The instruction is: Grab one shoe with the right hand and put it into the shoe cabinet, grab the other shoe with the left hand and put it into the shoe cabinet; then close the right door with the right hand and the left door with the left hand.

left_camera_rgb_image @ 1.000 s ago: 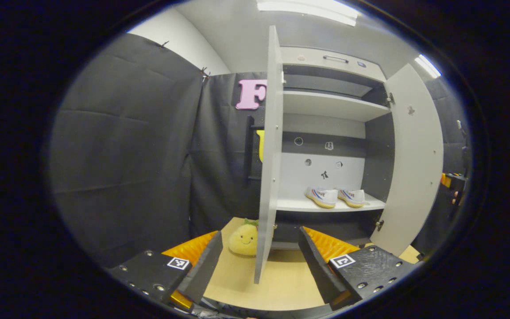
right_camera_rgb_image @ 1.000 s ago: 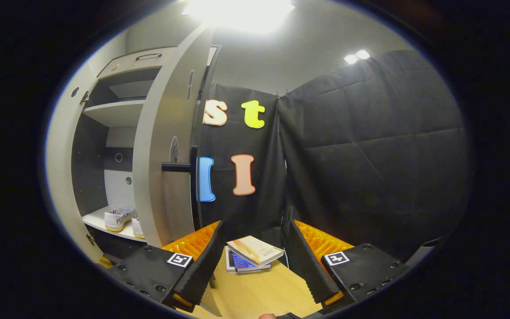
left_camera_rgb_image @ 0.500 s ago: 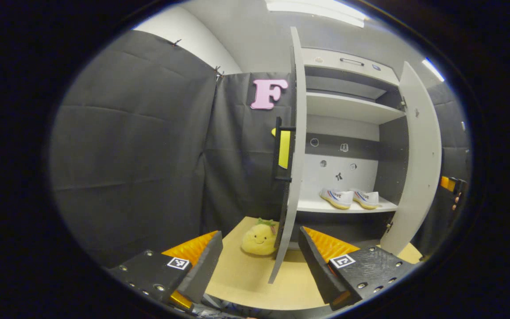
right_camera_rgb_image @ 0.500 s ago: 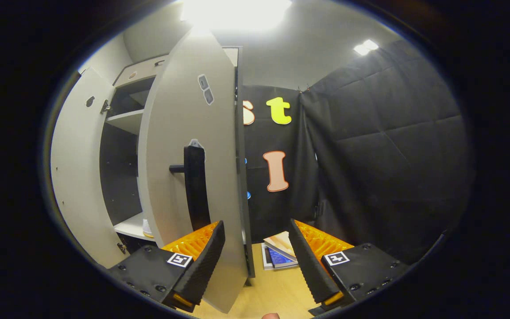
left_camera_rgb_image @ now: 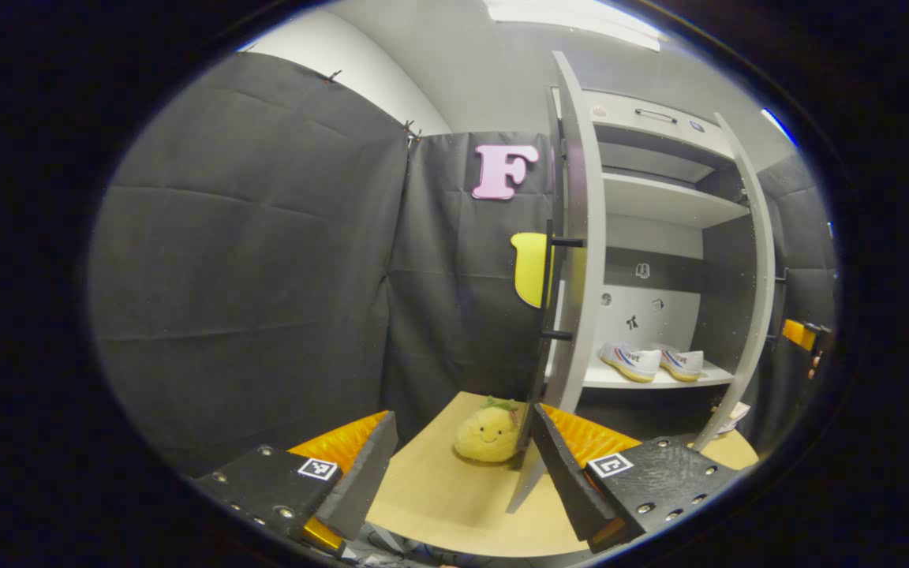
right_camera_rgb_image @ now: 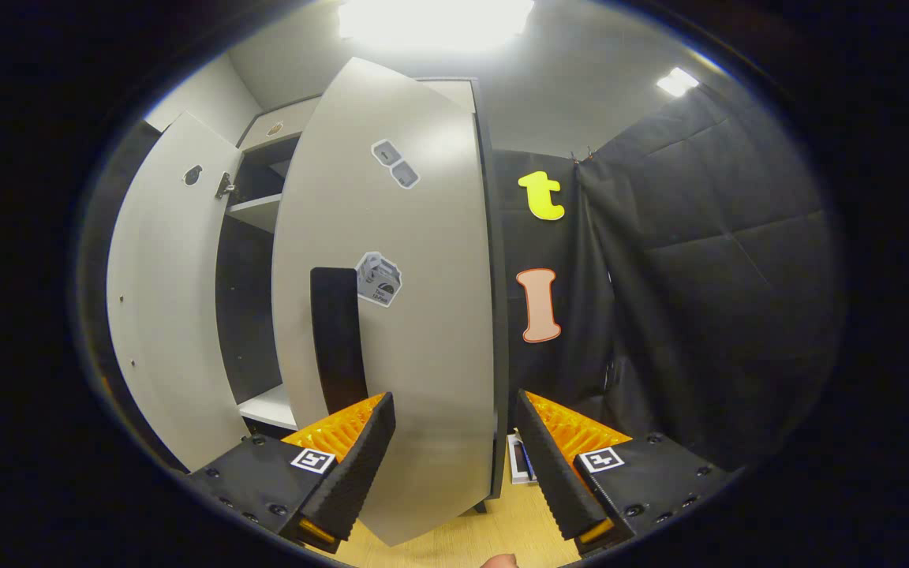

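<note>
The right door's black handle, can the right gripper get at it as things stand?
Probably yes. The right gripper is open, and the handle on the right door faces it just beyond the jaws, nothing between them.

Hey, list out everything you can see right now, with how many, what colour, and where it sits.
shoes: two, white with coloured stripes and yellowish soles, side by side on the cabinet's lower shelf.
shoe cabinet: one, light grey with dark interior, standing on the table.
left door: one, grey with black handle, partly open.
right door: one, grey with black handle and stickers, partly open.
plush toy: one, yellow, smiling, on the table beside the left door.
books: blue and white, count unclear, behind the right door.
table: one, light wood.
left gripper: open, empty.
right gripper: open, before the right door.
</note>
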Available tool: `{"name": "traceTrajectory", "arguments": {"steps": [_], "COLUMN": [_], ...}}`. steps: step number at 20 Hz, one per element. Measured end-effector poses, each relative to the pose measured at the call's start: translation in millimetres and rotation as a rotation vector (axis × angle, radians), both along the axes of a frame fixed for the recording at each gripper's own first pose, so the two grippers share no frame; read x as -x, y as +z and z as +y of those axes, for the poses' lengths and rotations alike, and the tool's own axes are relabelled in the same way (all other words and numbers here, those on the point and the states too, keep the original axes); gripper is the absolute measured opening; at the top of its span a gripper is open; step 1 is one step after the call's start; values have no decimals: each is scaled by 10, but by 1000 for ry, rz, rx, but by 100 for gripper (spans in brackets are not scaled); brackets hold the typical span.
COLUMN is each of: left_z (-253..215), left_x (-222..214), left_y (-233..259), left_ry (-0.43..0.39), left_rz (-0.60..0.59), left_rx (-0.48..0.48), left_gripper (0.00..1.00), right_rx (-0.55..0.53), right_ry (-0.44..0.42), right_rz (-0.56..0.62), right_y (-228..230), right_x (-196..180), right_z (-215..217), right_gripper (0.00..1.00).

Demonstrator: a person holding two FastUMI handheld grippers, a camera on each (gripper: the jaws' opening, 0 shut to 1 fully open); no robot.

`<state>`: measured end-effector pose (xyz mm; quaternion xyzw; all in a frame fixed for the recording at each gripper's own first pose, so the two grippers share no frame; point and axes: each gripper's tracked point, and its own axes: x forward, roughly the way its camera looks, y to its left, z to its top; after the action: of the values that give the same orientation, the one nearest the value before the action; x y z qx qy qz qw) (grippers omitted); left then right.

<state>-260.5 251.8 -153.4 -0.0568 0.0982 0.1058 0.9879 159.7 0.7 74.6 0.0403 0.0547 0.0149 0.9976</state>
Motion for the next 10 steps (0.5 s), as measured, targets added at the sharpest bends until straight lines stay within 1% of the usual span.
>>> {"name": "traceTrajectory", "arguments": {"steps": [1,2,3,4,6,7,8,9,10], "left_z": [56,108,173,240,338,350,330,316,306], "left_x": [-96,-187,-291,-398,-655,-761,-850,-932,-990], "left_y": [3,14,46,62,74,97,145,196,245], "left_ry": [9,15,20,27,41,40,36,30,23], "left_rz": [-2,-6,-14,-19,-21,-24,-34,-50,-66], "left_rx": [3,11,17,15,-5,-11,-16,-22,-30], "left_gripper": [98,100,100,98,98,100,100,100,98], "right_rx": [3,5,9,14,26,31,35,37,37], "right_ry": [-3,-7,-14,-21,-40,-58,-75,-94,-109], "right_rz": [0,1,3,6,20,23,23,25,29], "right_y": [-23,-41,-65,-89,-146,-159,-169,-174,-190], "right_x": [35,76,118,147,226,265,295,335,369], "right_z": [-39,-82,-135,-198,-344,-442,-530,-624,-705], "right_gripper": [96,96,96,96,96,96,96,93,96]}}
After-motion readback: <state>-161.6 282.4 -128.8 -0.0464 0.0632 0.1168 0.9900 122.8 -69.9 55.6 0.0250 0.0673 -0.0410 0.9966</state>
